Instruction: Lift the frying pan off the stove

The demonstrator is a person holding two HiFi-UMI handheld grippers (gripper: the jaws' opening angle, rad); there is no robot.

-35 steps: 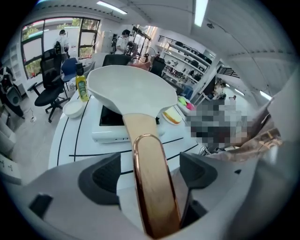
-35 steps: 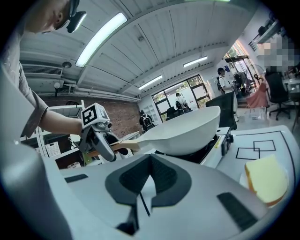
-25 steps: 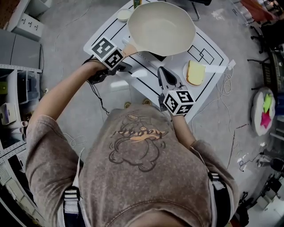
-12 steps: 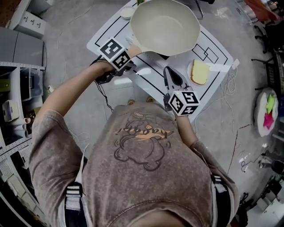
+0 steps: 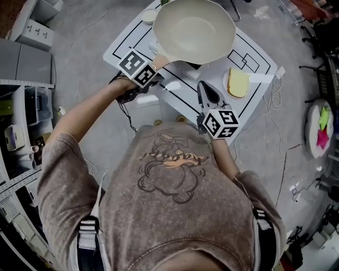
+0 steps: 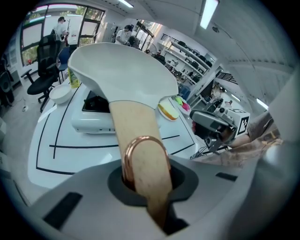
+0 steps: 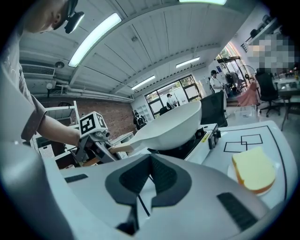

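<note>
A cream frying pan [image 5: 194, 30] sits over the small stove [image 5: 186, 67] on the white mat; in the right gripper view the pan [image 7: 173, 124] tilts above the burner [image 7: 202, 136]. Its wooden handle [image 6: 136, 136] with a copper loop runs back between the jaws of my left gripper [image 6: 150, 187]. Those jaws are closing and press on the handle. In the head view the left gripper [image 5: 153, 65] is at the handle's end. My right gripper [image 5: 205, 94] hovers over the mat near the stove, shut and holding nothing, as its own view [image 7: 145, 183] also shows.
A slice of bread on a plate [image 5: 238, 83] lies right of the stove. A small white bowl [image 5: 150, 15] and a green bottle [image 6: 71, 77] stand at the mat's far left corner. Black lines mark the mat [image 5: 175, 95]. Cables hang off the table's edges.
The left gripper has crept a little up the handle toward the pan. The right gripper has stayed beside the plate.
</note>
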